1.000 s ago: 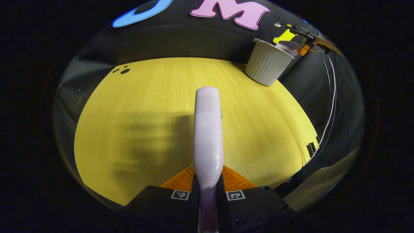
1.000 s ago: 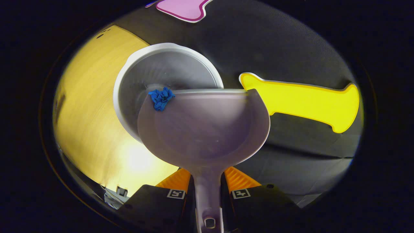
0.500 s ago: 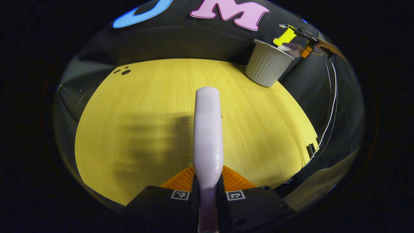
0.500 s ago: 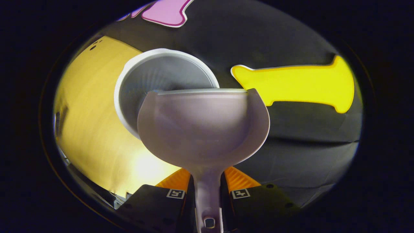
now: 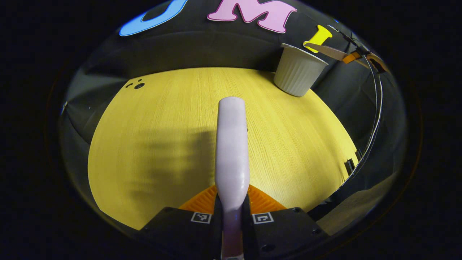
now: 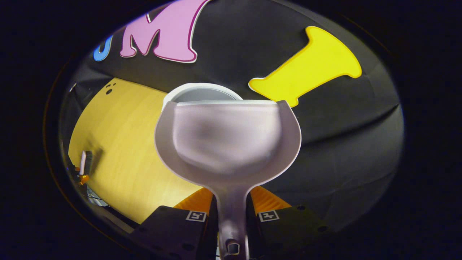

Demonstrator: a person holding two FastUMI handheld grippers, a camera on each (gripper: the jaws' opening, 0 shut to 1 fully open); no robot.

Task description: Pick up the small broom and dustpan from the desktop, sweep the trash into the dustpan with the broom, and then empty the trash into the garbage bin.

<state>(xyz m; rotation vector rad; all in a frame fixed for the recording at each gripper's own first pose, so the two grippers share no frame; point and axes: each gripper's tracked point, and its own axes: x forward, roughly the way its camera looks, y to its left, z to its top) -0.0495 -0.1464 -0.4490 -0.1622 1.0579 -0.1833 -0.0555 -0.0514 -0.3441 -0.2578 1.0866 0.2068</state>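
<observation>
Your right gripper point(image 6: 231, 213) is clenched on the handle of the dustpan point(image 6: 227, 141), whose scoop looks empty, near the ribbed garbage bin point(image 5: 297, 74) at the desktop's point(image 5: 162, 137) far corner. Your left gripper point(image 5: 232, 211) grips the broom point(image 5: 232, 144) above the wood. Swing either tool carelessly and you could tip that light bin.

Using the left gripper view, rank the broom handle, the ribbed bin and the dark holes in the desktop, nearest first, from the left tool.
1. Pale lilac plastic broom handle: clamped in the left tool.
2. Dark holes in the yellow wooden desktop: far left.
3. White ribbed garbage bin: far right; too close to the holes to call.
</observation>
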